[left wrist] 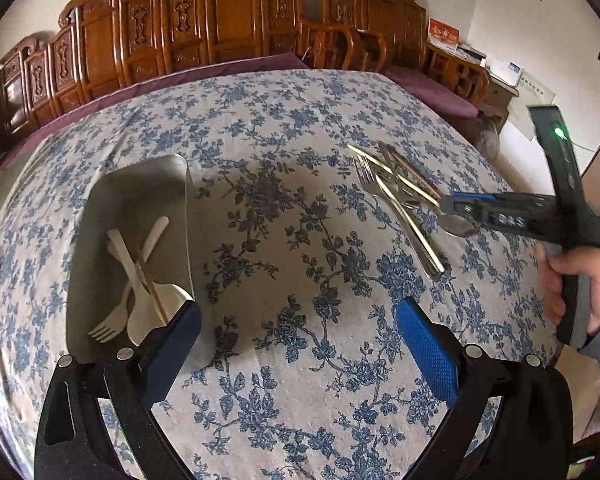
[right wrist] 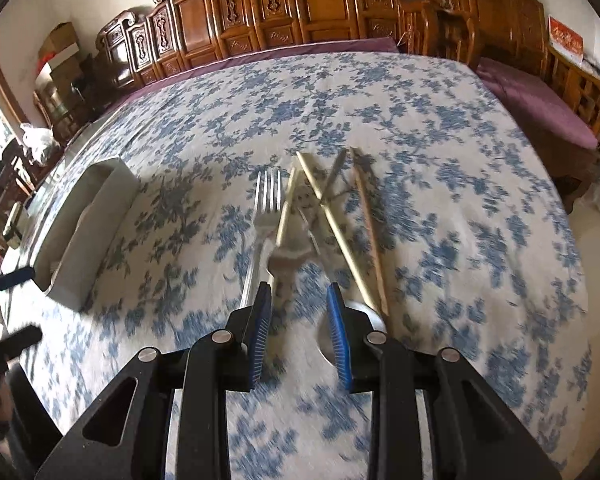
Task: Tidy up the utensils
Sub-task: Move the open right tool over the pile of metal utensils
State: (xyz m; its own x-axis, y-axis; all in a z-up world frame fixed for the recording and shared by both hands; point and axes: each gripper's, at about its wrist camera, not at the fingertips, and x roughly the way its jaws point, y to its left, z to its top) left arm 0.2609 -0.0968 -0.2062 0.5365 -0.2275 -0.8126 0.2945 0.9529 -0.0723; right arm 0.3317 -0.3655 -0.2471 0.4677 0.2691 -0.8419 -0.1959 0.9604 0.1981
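Note:
A pale rectangular tray lies on the left of the table. It holds a white plastic fork, a white spoon and other light utensils. My left gripper hangs open and empty over the cloth, just right of the tray. On the right lies a pile of metal forks, chopsticks and a metal spoon. My right gripper hovers low over this pile, its jaws partly apart. A utensil handle lies just ahead of them, not gripped. The metal fork points away.
A blue-flowered cloth covers the table. Carved wooden benches with purple cushions stand behind it and to its right. A person's hand holds the right gripper's handle. The tray is far left in the right wrist view.

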